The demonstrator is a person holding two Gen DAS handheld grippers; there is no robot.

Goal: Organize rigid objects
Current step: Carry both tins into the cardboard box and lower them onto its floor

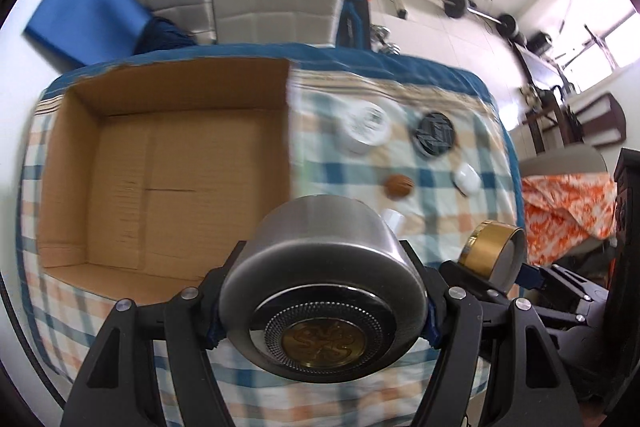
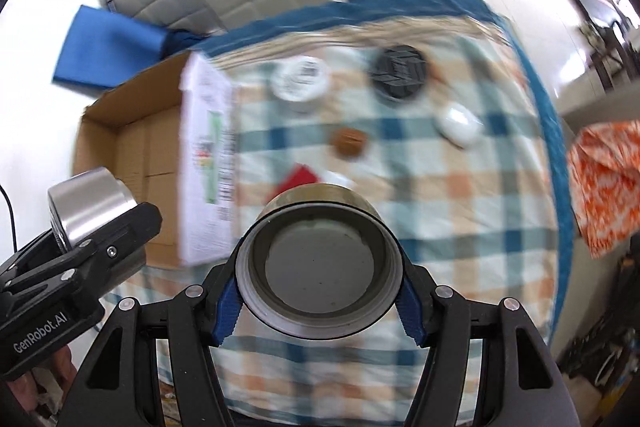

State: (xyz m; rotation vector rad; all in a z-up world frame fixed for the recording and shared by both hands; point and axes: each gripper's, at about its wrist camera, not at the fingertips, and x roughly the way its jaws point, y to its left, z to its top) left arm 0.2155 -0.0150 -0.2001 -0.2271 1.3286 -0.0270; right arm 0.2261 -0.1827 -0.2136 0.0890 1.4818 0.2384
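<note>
Left gripper (image 1: pixel 324 311) clamps brushed-steel tin (image 1: pixel 320 267), right gripper (image 2: pixel 318 297) — gold-banded jar (image 2: pixel 320 259)

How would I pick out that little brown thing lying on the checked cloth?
Start at the open cardboard box on the checked cloth and look just past its right wall. The small brown ball lies there alone, nearer than the white tub. It is the only brown, walnut-like item.
</note>
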